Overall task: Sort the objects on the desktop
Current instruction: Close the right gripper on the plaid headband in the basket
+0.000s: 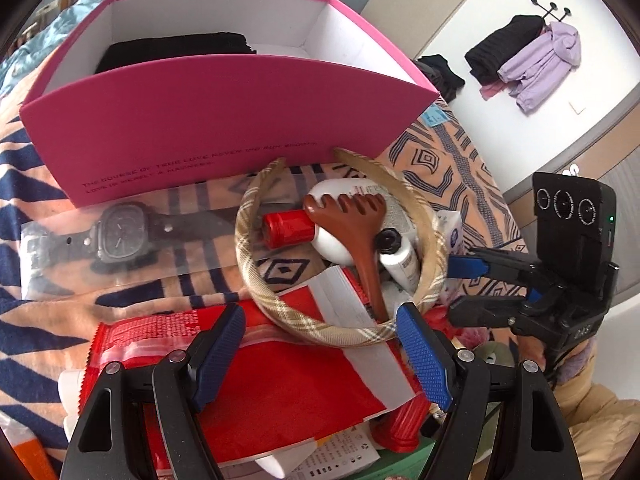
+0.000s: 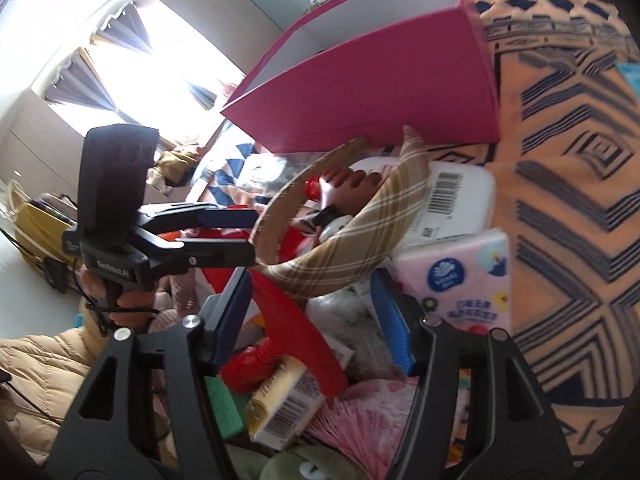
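A pile of small things lies on the patterned blanket in front of a pink box [image 1: 224, 120]. A plaid headband [image 1: 336, 328] rings a brown claw-shaped massager [image 1: 360, 240], a white bottle with a red cap [image 1: 288, 228] and a small black-capped tube [image 1: 400, 260]. My left gripper [image 1: 320, 356] stands open over a red packet [image 1: 288, 380], just short of the headband. My right gripper [image 2: 312, 320] is open too, with a red band [image 2: 296, 328] running between its fingers and a pink tissue pack [image 2: 460, 280] to its right. Whether its pads touch the band is unclear.
A watch in a clear bag [image 1: 120, 236] lies left of the pile. Folded black cloth [image 1: 176, 50] sits inside the box. A barcoded white pack [image 2: 452, 200] lies behind the tissues. The orange and navy blanket [image 2: 568, 160] stretches away to the right. Coats [image 1: 532, 56] hang on the wall.
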A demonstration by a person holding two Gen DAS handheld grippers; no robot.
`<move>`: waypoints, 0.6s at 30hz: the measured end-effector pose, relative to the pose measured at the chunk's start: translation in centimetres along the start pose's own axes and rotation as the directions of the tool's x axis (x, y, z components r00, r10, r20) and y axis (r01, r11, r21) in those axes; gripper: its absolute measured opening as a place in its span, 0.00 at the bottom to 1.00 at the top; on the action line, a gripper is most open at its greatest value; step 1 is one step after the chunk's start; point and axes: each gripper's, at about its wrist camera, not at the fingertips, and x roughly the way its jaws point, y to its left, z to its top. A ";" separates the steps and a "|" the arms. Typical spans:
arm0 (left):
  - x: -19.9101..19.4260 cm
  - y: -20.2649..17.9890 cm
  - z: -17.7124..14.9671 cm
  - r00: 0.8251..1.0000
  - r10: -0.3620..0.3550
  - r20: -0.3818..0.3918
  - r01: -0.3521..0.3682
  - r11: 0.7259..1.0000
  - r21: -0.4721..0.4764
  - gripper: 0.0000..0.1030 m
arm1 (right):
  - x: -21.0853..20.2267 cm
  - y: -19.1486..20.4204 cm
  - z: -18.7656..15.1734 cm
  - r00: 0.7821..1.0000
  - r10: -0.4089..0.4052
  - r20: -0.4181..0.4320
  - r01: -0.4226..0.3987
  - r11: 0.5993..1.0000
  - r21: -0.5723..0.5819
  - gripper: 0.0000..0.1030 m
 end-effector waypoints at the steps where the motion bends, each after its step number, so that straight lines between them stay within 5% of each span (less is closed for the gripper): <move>1: 0.0 0.0 0.0 1.000 -0.005 0.003 0.005 1.000 -0.001 0.77 | 0.0 -0.1 0.1 1.000 0.009 0.011 -0.010 1.000 0.009 0.61; 18: -2.8 -1.1 -0.4 0.992 0.073 0.106 -0.081 0.994 0.077 0.77 | -1.1 -1.6 1.0 0.989 0.114 0.096 -0.124 0.987 0.100 0.34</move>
